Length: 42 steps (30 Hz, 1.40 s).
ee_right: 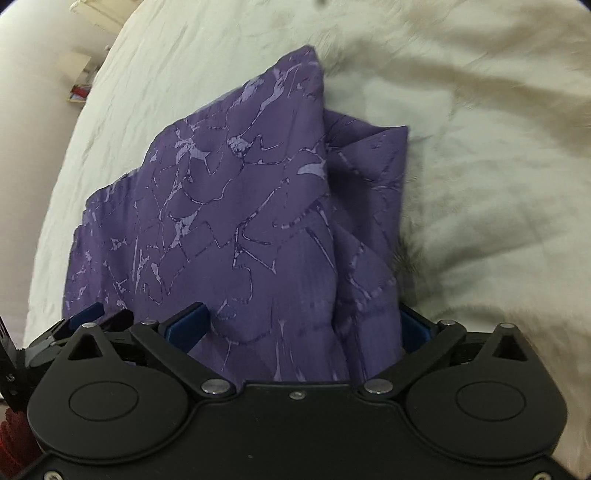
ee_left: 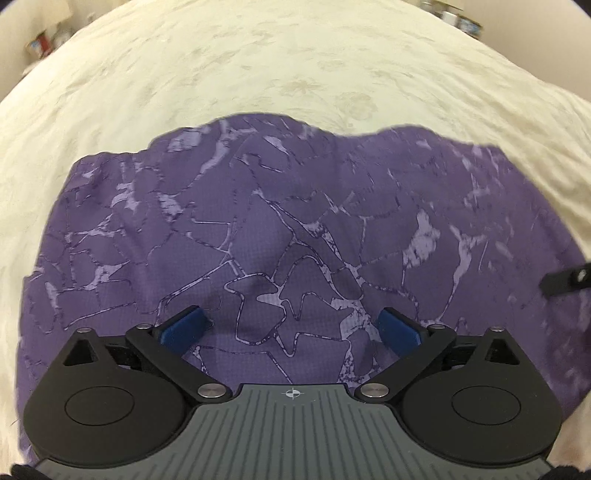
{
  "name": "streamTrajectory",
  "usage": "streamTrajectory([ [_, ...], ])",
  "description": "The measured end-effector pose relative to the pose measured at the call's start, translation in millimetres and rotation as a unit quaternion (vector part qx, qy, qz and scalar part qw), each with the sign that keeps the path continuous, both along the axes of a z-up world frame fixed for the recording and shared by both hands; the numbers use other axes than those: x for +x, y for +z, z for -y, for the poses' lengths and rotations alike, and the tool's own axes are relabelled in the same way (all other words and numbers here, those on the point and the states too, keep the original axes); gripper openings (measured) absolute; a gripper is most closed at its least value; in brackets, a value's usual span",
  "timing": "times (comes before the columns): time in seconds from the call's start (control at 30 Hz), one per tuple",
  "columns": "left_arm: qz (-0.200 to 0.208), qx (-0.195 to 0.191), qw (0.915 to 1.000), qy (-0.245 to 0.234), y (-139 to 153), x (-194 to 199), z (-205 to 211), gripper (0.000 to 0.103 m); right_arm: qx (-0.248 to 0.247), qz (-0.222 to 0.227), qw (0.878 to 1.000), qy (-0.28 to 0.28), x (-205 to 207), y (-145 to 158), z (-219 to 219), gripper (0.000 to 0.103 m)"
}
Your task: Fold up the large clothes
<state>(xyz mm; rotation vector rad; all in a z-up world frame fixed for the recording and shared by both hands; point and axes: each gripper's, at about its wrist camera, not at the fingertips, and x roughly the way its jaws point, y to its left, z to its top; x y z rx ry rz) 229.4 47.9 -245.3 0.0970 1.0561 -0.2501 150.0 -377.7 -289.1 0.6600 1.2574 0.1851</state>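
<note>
A purple garment (ee_left: 280, 229) with a pale cracked pattern lies folded on a cream bedspread (ee_left: 258, 62). My left gripper (ee_left: 295, 326) is open just above its near part, blue pads spread wide, nothing between them. In the right wrist view the same garment (ee_right: 236, 221) shows folded layers, with a second layer (ee_right: 369, 206) sticking out on the right. My right gripper (ee_right: 303, 325) is open at the garment's near edge, cloth bunched between its spread fingers; the right pad is mostly hidden by the fabric. The left gripper (ee_right: 88, 317) shows at the lower left.
The bedspread (ee_right: 480, 166) is wrinkled around the garment. Cans and boxes (ee_left: 44, 44) stand by the wall beyond the bed's far left, more (ee_left: 458, 18) at the far right. A part of the right gripper (ee_left: 569, 280) pokes in at the right edge.
</note>
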Motion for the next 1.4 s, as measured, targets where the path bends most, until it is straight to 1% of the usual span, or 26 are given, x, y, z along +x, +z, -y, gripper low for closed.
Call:
streamTrajectory([
  [0.03, 0.001, -0.01, 0.9998, 0.018, 8.3, 0.0, -2.2, 0.085, 0.007, 0.0, 1.0, 0.005, 1.5, -2.2, 1.7, 0.103],
  [0.07, 0.005, -0.029, 0.9988, 0.04, 18.2, -0.9, -4.2, 0.081, 0.014, 0.0, 1.0, 0.011, 2.8, -3.1, 3.4, 0.103],
  [0.13, 0.027, -0.069, 0.9944, 0.075, 37.2, -4.4, -3.8, 0.081, 0.027, -0.002, 0.999, 0.022, 3.3, -3.4, 6.6, 0.103],
  [0.17, 0.04, -0.084, 0.9921, 0.084, 45.7, -5.1, -0.2, 0.081, 0.034, -0.003, 0.999, 0.027, 2.6, -3.4, 8.3, 0.103],
  [0.23, 0.062, -0.106, 0.9886, 0.087, 56.6, -3.0, 11.3, 0.072, 0.049, -0.006, 0.998, 0.03, 0.7, -4.5, 13.3, 0.103],
  [0.27, 0.065, -0.118, 0.9872, 0.085, 58.4, -0.2, 17.3, 0.061, 0.057, -0.008, 0.998, 0.029, 0.3, -5.4, 15.4, 0.103],
  [0.3, 0.064, -0.13, 0.9858, 0.086, 57.6, 3.5, 22.5, 0.052, 0.062, -0.01, 0.998, 0.029, 1.8, -6.5, 18.1, 0.103],
  [0.33, 0.058, -0.142, 0.9841, 0.091, 54.0, 8.1, 26.9, 0.048, 0.067, -0.012, 0.997, 0.031, 3.1, -7.0, 19.1, 0.103],
  [0.37, 0.049, -0.154, 0.9822, 0.097, 48.2, 12.9, 30.6, 0.037, 0.071, -0.015, 0.997, 0.036, 4.9, -7.2, 19.7, 0.103],
  [0.4, 0.038, -0.159, 0.9813, 0.102, 41.1, 18.0, 33.7, 0.03, 0.073, -0.018, 0.996, 0.043, 6.5, -7.3, 20.1, 0.103],
  [0.47, 0.018, -0.158, 0.9809, 0.112, 24.1, 28.0, 39.3, 0.027, 0.075, -0.023, 0.995, 0.057, 9.6, -7.3, 19.4, 0.103],
  [0.57, -0.011, -0.158, 0.9782, 0.134, -2.8, 40.9, 39.9, 0.018, 0.072, -0.024, 0.994, 0.081, 12.7, -6.6, 16.7, 0.103],
  [0.6, -0.015, -0.165, 0.9758, 0.143, -9.3, 43.7, 37.4, 0.015, 0.07, -0.023, 0.993, 0.088, 13.6, -6.2, 15.2, 0.103],
  [0.63, -0.016, -0.174, 0.9726, 0.154, -12.8, 46.7, 31.9, 0.014, 0.068, -0.022, 0.993, 0.093, 14.1, -5.8, 13.5, 0.103],
  [0.7, -0.022, -0.194, 0.9636, 0.183, -16.0, 49.5, 22.2, 0.006, 0.066, -0.02, 0.993, 0.1, 14.3, -5.4, 12.0, 0.103],
  [0.73, -0.023, -0.201, 0.9599, 0.194, -15.3, 49.7, 18.3, 0.006, 0.066, -0.019, 0.992, 0.101, 14.1, -5.5, 11.7, 0.103],
  [0.77, -0.019, -0.201, 0.958, 0.203, -11.7, 47.8, 15.0, 0.006, 0.067, -0.017, 0.992, 0.102, 13.1, -5.7, 12.5, 0.103],
  [0.87, 0.007, -0.193, 0.9584, 0.21, 5.7, 30.5, 11.2, 0.006, 0.074, -0.013, 0.992, 0.104, 10.1, -7.0, 17.7, 0.103],
  [0.97, 0.02, -0.193, 0.9581, 0.21, 20.9, -1.2, 7.1, 0.006, 0.086, -0.012, 0.991, 0.101, 11.5, -9.0, 21.3, 0.103],
  [1.07, 0.03, -0.182, 0.9606, 0.207, 29.1, -35.8, 3.7, 0.006, 0.099, -0.012, 0.99, 0.094, 12.4, -12.5, 27.2, 0.103],
  [1.13, 0.024, -0.174, 0.9633, 0.203, 27.7, -54.1, 0.9, 0.006, 0.107, -0.013, 0.99, 0.09, 12.3, -13.6, 29.9, 0.103],
  [1.23, -0.001, -0.174, 0.9657, 0.192, 16.2, -64.7, 1.7, 0.006, 0.111, -0.012, 0.99, 0.088, 11.8, -13.7, 29.3, 0.103],
  [1.3, -0.005, -0.161, 0.9694, 0.185, 6.6, -65.3, 5.5, 0.006, 0.11, -0.011, 0.99, 0.089, 11.9, -13.1, 28.8, 0.103],
  [1.33, -0.005, -0.163, 0.9684, 0.189, 0.7, -65.8, 4.4, 0.006, 0.108, -0.01, 0.99, 0.089, 11.6, -12.2, 28.8, 0.102],
  [1.37, -0.009, -0.169, 0.9654, 0.198, -4.1, -65.8, 2.8, 0.006, 0.106, -0.01, 0.99, 0.089, 10.6, -10.7, 29.8, 0.097],
  [1.4, -0.016, -0.176, 0.9616, 0.21, -9.2, -65.3, 0.7, 0.006, 0.106, -0.009, 0.99, 0.089, 11.4, -9.6, 29.5, 0.079],
])
